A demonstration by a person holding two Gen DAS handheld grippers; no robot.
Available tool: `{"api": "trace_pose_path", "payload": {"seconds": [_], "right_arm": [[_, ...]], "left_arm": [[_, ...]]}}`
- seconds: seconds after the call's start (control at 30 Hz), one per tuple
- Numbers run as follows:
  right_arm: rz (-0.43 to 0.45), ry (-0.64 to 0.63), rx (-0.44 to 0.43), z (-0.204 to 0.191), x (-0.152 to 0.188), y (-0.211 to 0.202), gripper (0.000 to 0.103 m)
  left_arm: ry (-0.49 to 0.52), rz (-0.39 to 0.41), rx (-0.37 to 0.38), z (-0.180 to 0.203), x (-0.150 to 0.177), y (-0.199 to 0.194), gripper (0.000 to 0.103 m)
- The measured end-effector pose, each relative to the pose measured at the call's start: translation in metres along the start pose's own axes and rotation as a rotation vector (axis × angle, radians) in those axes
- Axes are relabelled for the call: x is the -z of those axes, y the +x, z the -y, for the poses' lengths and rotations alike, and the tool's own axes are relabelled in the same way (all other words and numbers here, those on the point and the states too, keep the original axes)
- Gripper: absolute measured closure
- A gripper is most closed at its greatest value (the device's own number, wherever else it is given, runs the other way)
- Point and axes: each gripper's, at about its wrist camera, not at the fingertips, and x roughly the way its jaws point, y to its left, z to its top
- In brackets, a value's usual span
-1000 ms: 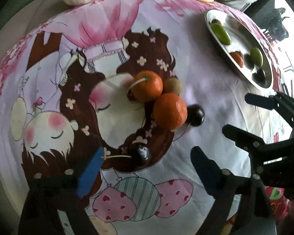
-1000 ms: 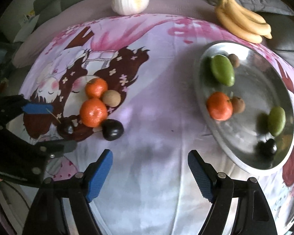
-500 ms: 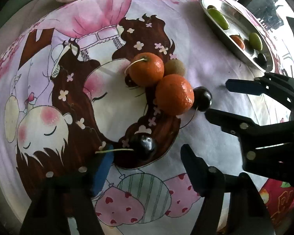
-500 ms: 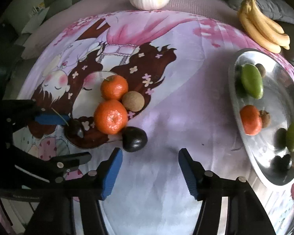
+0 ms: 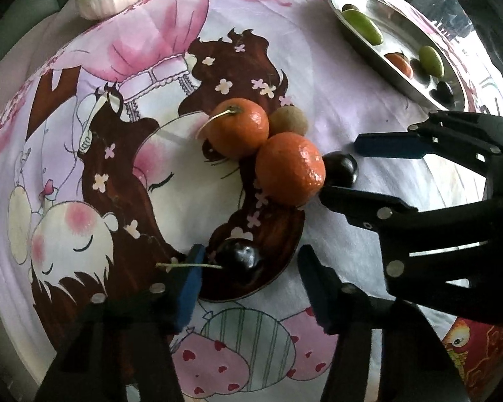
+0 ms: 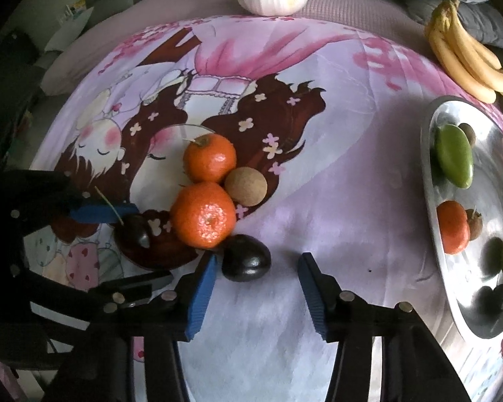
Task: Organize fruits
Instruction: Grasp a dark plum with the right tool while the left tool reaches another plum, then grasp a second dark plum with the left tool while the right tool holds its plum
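Both jaws apart, just been closing: left gripper (image 5: 248, 268) around glossy stemmed cherry (image 5: 239, 258), right gripper (image 6: 256, 288) around dark smooth plum (image 6: 246, 258); dimpled oranges (image 6: 203, 214) beside, steel tray (image 6: 429, 174) right.

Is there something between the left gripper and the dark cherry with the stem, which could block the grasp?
Nothing visible blocks it. The dark cherry already lies between the fingers of the left gripper, which have just been closing but do not press it yet. Only its stem crosses in front of one finger. The nearest orange sits apart, further up.
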Motion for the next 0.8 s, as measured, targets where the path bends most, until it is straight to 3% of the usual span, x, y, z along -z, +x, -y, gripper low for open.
{"api": "trace_pose_path", "payload": {"seconds": [0.17, 0.43, 0.8], "right_arm": [[0.003, -0.014, -0.016, -0.0026, -0.0006, -0.0010, 0.063], [0.007, -0.016, -0.029, -0.0049, -0.0012, 0.0033, 0.064], [0.019, -0.010, -0.053, -0.0017, 0.0003, 0.0006, 0.071]], "left_arm": [[0.003, 0.004, -0.003, 0.0083, -0.0142, 0.0032, 0.062], [0.010, 0.013, -0.009, 0.0121, -0.0174, -0.0008, 0.080], [0.012, 0.024, -0.010, 0.0136, -0.0172, -0.0031, 0.080]]}}
